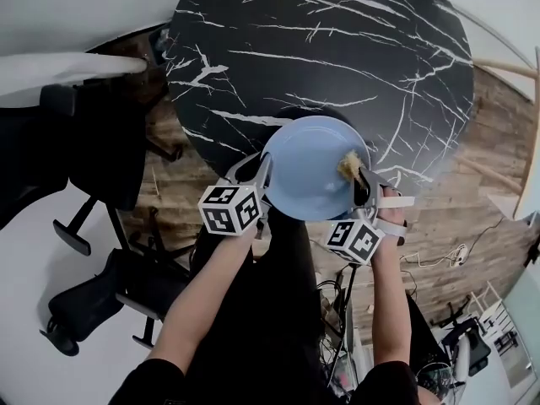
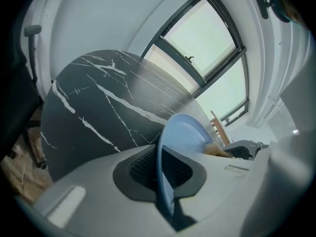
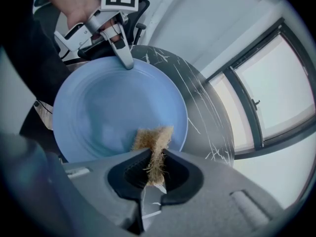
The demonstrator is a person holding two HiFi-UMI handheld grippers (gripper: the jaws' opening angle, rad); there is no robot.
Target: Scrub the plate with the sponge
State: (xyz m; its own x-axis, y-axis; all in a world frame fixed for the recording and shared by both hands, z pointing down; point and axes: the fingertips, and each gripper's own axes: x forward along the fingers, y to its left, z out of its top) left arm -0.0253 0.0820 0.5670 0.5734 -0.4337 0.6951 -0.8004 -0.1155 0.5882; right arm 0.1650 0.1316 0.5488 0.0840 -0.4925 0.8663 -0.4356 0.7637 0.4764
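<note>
Black marble table (image 1: 337,40) below, with the blue plate (image 1: 308,171) held up over its near edge. Left tongs (image 2: 165,179) pinch the rim tight so it won't swing. Right tongs (image 3: 154,168) are clamped on the sponge (image 3: 154,138), pressing it to the plate's inside for scrubbing, I reckon.

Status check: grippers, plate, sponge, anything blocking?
Left gripper shut on plate rim. Right gripper shut on sponge, at plate's right side. Nothing in the way.
</note>
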